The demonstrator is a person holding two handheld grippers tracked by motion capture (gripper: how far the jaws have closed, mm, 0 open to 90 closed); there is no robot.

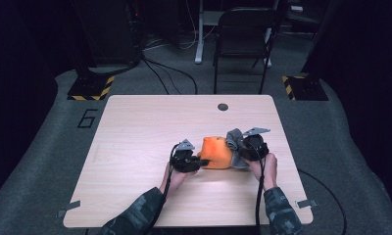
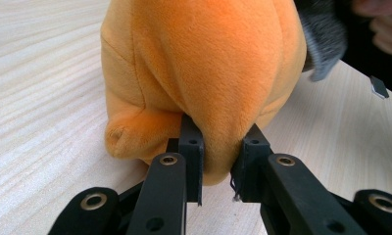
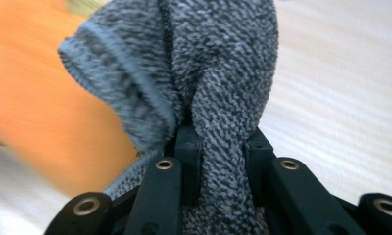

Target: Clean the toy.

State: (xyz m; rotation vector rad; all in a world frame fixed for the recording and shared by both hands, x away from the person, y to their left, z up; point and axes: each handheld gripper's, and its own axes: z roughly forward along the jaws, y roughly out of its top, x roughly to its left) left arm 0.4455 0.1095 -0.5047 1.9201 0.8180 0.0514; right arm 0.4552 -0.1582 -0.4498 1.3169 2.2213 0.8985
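An orange plush toy (image 1: 216, 152) lies near the middle of the wooden table (image 1: 135, 137). My left gripper (image 1: 200, 163) is at its left side, shut on a fold of the orange plush (image 2: 204, 73); in the left gripper view the fabric bulges between the two black jaws. A grey knitted cloth (image 1: 234, 142) drapes over the toy's right end. My right gripper (image 1: 243, 147) is shut on a bunched strip of that grey cloth (image 3: 218, 98), which rises between the jaws, with the orange plush (image 3: 32, 98) blurred behind it at the left.
A dark round grommet (image 1: 223, 106) sits near the table's far edge. Beyond the table stands a black folding chair (image 1: 243, 39) with cables on the floor. Tape tabs (image 1: 306, 203) mark the near corners. A person's hand (image 2: 380, 24) shows past the toy.
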